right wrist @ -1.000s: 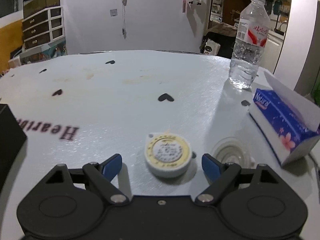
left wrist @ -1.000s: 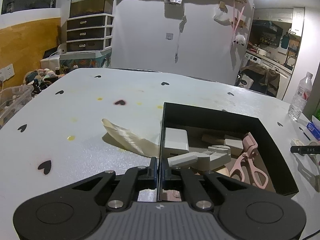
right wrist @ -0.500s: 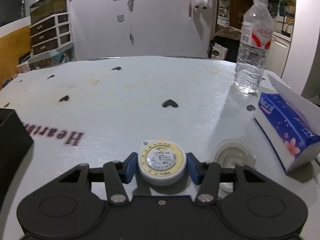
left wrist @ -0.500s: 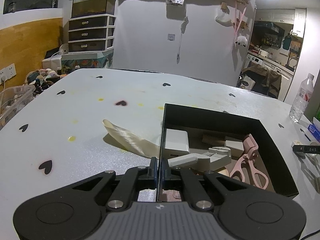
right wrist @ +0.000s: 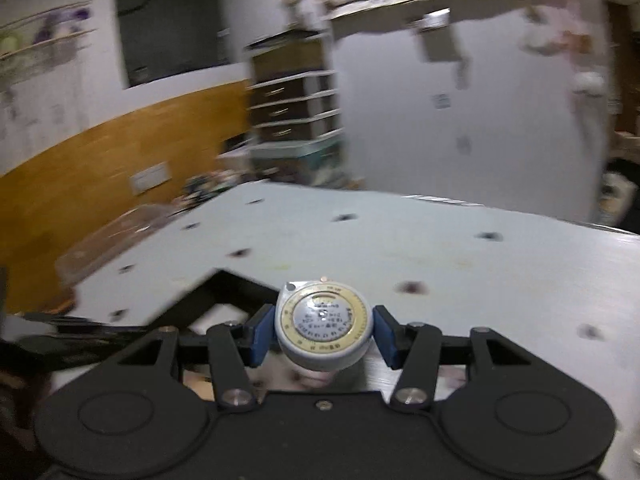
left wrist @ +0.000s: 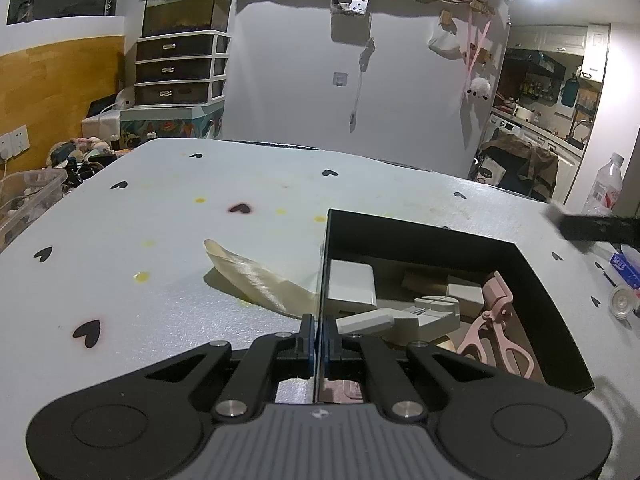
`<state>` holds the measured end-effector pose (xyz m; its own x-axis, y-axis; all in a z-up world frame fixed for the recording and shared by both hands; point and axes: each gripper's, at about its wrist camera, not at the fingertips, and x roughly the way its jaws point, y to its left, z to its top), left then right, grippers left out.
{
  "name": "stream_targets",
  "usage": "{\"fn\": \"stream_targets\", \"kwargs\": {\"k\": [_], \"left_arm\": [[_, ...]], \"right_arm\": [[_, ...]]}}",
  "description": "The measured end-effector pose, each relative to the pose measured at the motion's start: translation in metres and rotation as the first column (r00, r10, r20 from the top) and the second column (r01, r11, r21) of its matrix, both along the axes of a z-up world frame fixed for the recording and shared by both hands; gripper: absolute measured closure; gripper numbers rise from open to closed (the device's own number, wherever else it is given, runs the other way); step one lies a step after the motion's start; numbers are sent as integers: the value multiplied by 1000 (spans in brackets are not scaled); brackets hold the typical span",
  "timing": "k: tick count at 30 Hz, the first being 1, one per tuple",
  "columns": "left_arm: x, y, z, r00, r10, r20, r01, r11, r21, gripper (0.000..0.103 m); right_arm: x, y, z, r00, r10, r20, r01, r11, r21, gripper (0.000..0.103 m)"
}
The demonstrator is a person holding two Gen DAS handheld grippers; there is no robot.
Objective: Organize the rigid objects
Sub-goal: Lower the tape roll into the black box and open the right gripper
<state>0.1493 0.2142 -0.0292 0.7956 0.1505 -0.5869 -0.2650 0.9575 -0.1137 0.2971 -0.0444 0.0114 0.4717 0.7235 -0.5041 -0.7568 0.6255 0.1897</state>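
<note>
With the left gripper (left wrist: 318,344) clamped on the black box (left wrist: 536,280) wall, the right gripper (right wrist: 323,334) holds the round tape measure (right wrist: 324,326) above its corner, needing a release inside

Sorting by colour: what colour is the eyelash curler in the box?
Pink. The eyelash curler shows best in the left wrist view, inside the black box.

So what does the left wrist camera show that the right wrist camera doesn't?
Only the left wrist view shows the box's contents, such as the pink eyelash curler and white blocks, the left gripper clamped on the box wall, a cream ribbon and a water bottle. Only the right wrist view shows the round tape measure held in the right gripper. Both show the black box, the heart-dotted table and the drawer unit.
</note>
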Motion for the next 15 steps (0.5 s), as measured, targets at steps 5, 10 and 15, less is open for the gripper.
{"fn": "stream_targets", "kwargs": {"k": [5,10,15], "left_arm": [[-2,0,1,1000,-8,1,8,1000,5,99],[-3,1,1,1000,-11,4,11,1000,1,99],[-2,3,0,1000,-15,7,15,1000,-5,99]], "right_arm": [[2,59,-9,996,69,-48,-72,995,-67,50],[10,89,-25,995,47,-86,-56,993,-102,48],[8,92,-29,995,47,-87,-55,994,-90,39]]}}
